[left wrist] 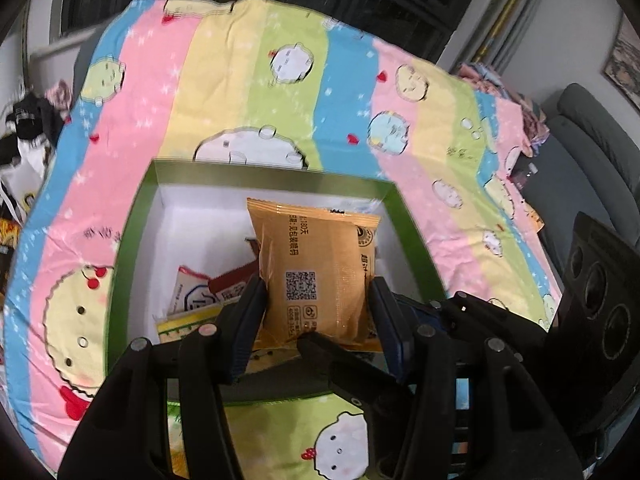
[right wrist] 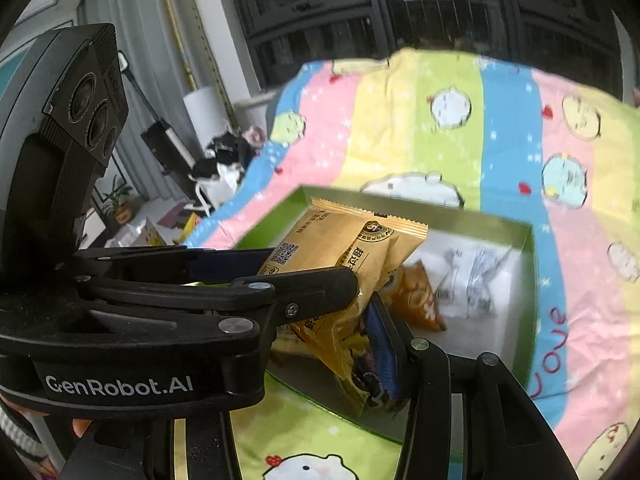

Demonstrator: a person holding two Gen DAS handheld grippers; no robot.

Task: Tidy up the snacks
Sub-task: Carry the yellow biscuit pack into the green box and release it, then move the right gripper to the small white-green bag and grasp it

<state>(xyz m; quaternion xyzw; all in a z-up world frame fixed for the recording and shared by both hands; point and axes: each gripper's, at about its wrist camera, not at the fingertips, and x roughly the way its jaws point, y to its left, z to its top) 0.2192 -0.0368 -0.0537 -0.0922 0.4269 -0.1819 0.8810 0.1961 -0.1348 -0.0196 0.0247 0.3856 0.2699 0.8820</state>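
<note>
A green box with a white inside [left wrist: 260,174] lies on the striped bedsheet. My left gripper [left wrist: 318,296] is shut on a golden snack packet [left wrist: 320,256] with a QR code, held upright over the box. In the right wrist view the left gripper [right wrist: 308,270] crosses from the left with that packet [right wrist: 340,236]. Below it, my right gripper [right wrist: 344,344] is shut on a second golden packet with dark print [right wrist: 332,340]; its left finger is hidden behind the left gripper. The box [right wrist: 500,220] holds loose snacks, among them an orange packet [right wrist: 420,300] and a silver-white wrapper [right wrist: 472,280].
Pastel cartoon bedsheet [left wrist: 280,100] covers the bed around the box. White-red [left wrist: 192,296] and dark red [left wrist: 236,280] packets lie at the box's left. A grey sofa [left wrist: 592,128] stands on the right, clothes and clutter [left wrist: 28,128] on the left. Dark windows behind.
</note>
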